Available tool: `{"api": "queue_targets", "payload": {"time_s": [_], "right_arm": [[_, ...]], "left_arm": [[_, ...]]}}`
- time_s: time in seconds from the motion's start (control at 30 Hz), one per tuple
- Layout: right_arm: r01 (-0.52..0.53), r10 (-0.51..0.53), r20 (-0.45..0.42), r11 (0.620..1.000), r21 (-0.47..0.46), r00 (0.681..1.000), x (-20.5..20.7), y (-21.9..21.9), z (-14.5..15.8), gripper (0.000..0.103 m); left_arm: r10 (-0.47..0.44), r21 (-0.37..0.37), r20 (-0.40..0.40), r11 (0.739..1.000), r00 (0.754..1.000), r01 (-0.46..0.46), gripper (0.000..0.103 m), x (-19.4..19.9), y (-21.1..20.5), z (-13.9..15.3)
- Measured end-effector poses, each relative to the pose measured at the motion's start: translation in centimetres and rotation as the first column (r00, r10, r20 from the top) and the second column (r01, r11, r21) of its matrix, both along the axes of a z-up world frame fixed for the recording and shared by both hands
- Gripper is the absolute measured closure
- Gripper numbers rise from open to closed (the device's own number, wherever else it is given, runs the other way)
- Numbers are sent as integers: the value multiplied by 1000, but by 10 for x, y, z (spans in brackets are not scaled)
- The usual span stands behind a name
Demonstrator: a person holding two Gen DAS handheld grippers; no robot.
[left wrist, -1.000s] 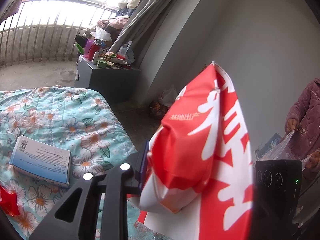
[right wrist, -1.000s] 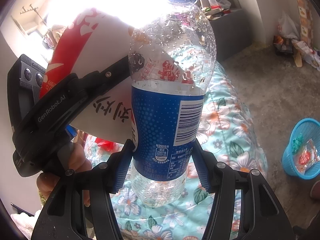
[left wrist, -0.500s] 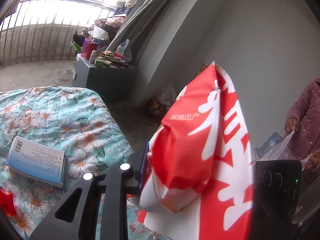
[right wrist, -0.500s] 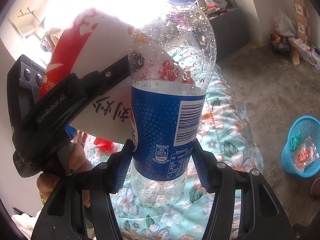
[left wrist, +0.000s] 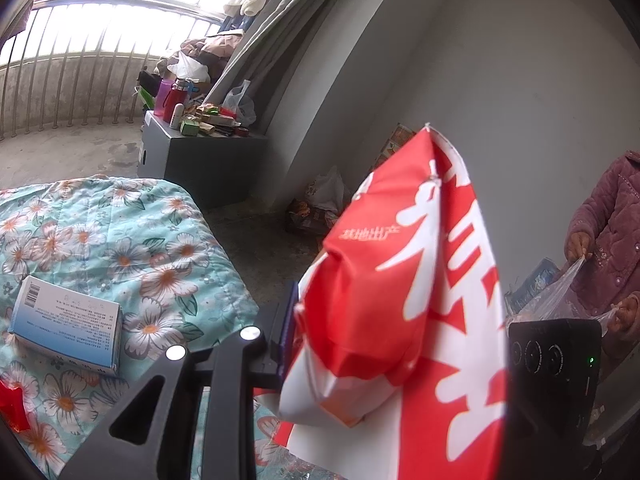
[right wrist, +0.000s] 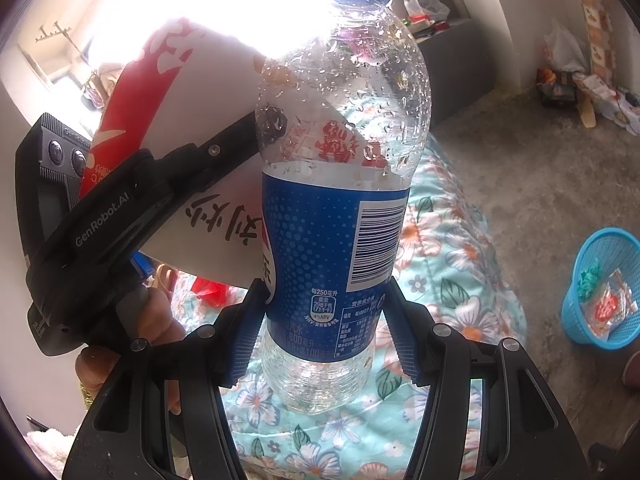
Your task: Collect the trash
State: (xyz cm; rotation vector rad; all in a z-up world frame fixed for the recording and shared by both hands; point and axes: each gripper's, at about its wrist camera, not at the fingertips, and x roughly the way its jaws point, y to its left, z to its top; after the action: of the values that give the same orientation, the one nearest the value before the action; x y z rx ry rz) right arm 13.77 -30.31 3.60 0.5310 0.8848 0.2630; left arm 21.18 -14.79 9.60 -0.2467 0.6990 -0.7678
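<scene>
Right now the right gripper (right wrist: 324,328) has its blue-padded fingers (right wrist: 244,340) clamped on the lower body of a clear plastic soda bottle with a blue label and blue cap (right wrist: 340,200), holding it upright above the bed covered by a teal floral quilt (right wrist: 452,264). Water droplets cling to the inside of the bottle's upper half.

Just left of the bottle, the left gripper (right wrist: 256,128) holds a crumpled red-and-white paper bag printed with Chinese characters (right wrist: 208,208). In the left wrist view the bag (left wrist: 400,300) fills the space ahead and hides one finger; the other finger (left wrist: 286,332) presses against its side, so the fingers are closed on the bag. A hand (right wrist: 156,320) grips the left gripper's handle.

On the quilt, left of the bag, lies a flat white-and-blue cardboard box with a barcode (left wrist: 68,326), and near it, at the frame's edge, a scrap of shiny red wrapper (left wrist: 12,404). On the concrete floor to the right of the bed stands a blue plastic mesh basket (right wrist: 600,264) holding a few wrappers. A grey cabinet (left wrist: 200,160) loaded with clutter sits beyond the bed, and a person in a purple quilted jacket (left wrist: 608,240) stands to the right of the bag handling a clear plastic bag (left wrist: 568,292).
</scene>
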Motion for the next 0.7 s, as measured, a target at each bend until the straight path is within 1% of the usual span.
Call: {"api": "queue_targets", "payload": {"time_s": [0.13, 0.27, 0.43, 0.7], "right_arm": [[4, -4, -3, 1000, -9, 1000, -3, -3, 0, 48], [8, -8, -8, 1000, -1, 1000, -4, -2, 0, 48], [-4, 4, -7, 1000, 19, 1000, -2, -3, 1, 48], [-7, 7, -12, 1000, 17, 1000, -1, -8, -2, 48]], "left_arm": [[-10, -9, -16, 1000, 1000, 9, 78, 3, -5, -3], [-15, -9, -17, 1000, 1000, 15, 78, 1, -7, -4], [-2, -7, -17, 1000, 1000, 2, 78, -1, -2, -3], [-3, -7, -22, 1000, 1000, 3, 78, -7, 1, -3]]}}
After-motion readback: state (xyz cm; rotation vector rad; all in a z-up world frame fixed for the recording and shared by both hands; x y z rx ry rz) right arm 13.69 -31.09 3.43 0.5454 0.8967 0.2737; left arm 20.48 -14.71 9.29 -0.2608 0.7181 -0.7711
